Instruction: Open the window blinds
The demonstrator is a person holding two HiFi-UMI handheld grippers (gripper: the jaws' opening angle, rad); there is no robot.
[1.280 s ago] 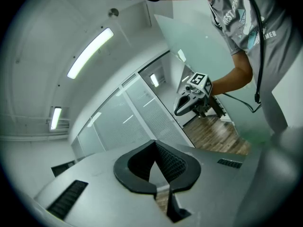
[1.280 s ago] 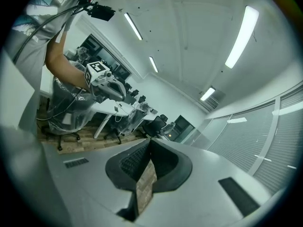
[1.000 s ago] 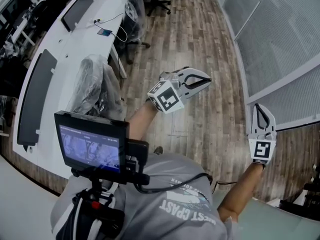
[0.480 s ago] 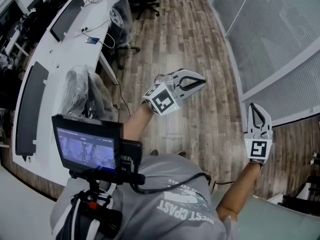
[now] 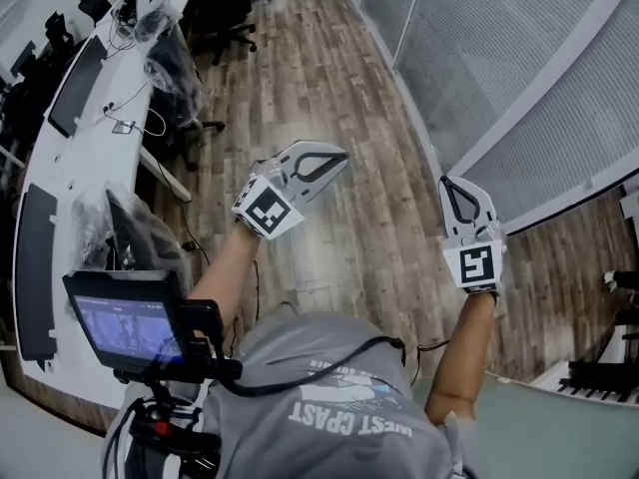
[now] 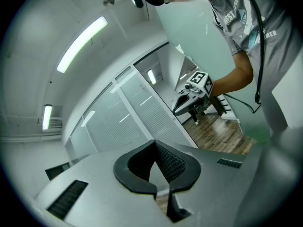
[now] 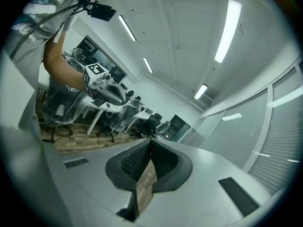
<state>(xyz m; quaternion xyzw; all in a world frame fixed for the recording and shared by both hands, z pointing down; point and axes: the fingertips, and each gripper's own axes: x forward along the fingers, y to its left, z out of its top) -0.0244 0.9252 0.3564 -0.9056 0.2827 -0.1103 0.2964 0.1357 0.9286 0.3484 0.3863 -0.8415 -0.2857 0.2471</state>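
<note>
The closed white window blinds (image 5: 519,58) run behind glass panes along the upper right of the head view and also show in the left gripper view as blinds (image 6: 142,112). My left gripper (image 5: 342,154) hangs over the wooden floor, shut and empty, pointing toward the blinds. My right gripper (image 5: 446,180) is closer to the blinds' lower frame, its jaws also together with nothing held. Neither touches the blinds. In the left gripper view my own left gripper (image 6: 154,144) has the right gripper (image 6: 185,103) beyond it. In the right gripper view my right gripper (image 7: 150,141) has the left gripper (image 7: 113,94) to its left.
A long white desk (image 5: 70,183) with monitors and cables runs down the left. Plastic-covered chairs (image 5: 172,60) and black office chairs (image 5: 225,8) stand beside it. Wooden floor (image 5: 329,238) lies between desk and blinds. A small screen (image 5: 125,327) is mounted at the person's chest.
The person has walked along the floor toward the blinds, so both grippers have shifted left and up in the head view. The blinds now fill more of it. Both stay shut.
</note>
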